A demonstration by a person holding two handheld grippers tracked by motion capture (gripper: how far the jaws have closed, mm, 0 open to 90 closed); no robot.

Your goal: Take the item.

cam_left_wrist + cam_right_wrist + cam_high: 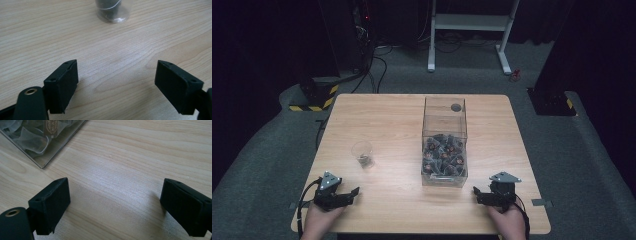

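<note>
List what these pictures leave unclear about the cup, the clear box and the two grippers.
- Clear plastic cup: dark contents too small to identify in the high view; the left gripper view's top edge cuts off all but its base.
- Clear box: sachets' brown labels unreadable, blurred in the right gripper view, which crops the box to a corner.
- Left gripper and right gripper: handles hidden by the hands.

White stand legs (432, 47), floor cables (374, 55).
</note>
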